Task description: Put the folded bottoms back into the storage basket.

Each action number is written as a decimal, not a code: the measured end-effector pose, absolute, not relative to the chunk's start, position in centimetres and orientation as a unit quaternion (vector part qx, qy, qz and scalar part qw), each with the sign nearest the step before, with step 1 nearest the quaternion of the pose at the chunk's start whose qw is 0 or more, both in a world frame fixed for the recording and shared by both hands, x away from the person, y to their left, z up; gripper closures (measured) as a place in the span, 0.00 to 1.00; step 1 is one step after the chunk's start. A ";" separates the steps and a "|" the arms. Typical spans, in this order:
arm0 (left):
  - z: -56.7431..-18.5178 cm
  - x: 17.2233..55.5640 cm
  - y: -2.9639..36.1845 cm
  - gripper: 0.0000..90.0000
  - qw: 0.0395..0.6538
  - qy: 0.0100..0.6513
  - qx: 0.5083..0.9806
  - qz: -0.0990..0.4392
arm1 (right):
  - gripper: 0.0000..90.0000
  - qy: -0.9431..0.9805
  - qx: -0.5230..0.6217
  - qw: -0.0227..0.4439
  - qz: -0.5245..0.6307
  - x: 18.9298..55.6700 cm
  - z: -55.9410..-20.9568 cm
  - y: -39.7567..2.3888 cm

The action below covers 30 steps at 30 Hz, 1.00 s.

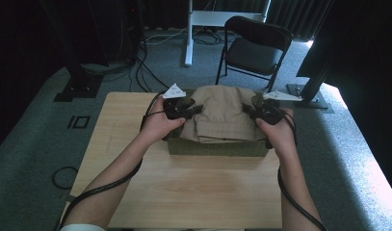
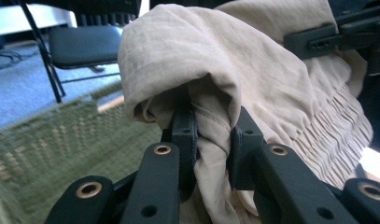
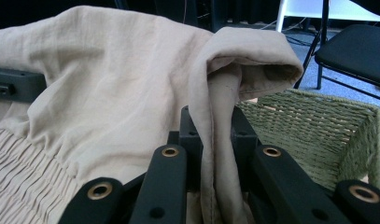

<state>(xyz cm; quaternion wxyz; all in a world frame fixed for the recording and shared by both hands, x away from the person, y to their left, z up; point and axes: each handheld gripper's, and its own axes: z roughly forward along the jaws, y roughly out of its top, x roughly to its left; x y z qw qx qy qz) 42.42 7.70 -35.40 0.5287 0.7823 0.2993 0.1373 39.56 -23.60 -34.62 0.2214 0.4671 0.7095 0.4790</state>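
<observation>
A folded beige garment [image 1: 222, 113] with a gathered elastic band hangs spread between my two grippers, just above a green woven basket [image 1: 217, 148]. My left gripper [image 1: 189, 109] pinches its left edge, and in the left gripper view the beige garment [image 2: 215, 93] bunches between the black jaws of the left gripper [image 2: 213, 140]. My right gripper [image 1: 249, 111] pinches the opposite edge. In the right gripper view a fold of the beige garment [image 3: 113, 88] runs down between the jaws of the right gripper [image 3: 218, 135], with the green woven basket [image 3: 318, 135] below on the right.
The basket stands on a light wooden table [image 1: 193, 187] whose near half is bare. A black folding chair [image 1: 254, 48] and a white desk leg [image 1: 189, 33] stand beyond the table. Cables [image 1: 145, 67] lie on the grey carpet at the left.
</observation>
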 end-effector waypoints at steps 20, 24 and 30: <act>-39.3 48.8 6.2 0.86 0.516 0.350 0.770 0.135 | 0.89 0.693 0.526 0.212 0.445 46.0 -38.1 -23.6; -41.1 49.7 5.8 0.86 0.511 0.370 0.767 0.121 | 0.89 0.690 0.540 0.206 0.435 47.1 -40.0 -23.9; -43.0 50.5 5.2 0.86 0.493 0.381 0.773 0.124 | 0.89 0.693 0.556 0.206 0.409 48.7 -42.4 -23.9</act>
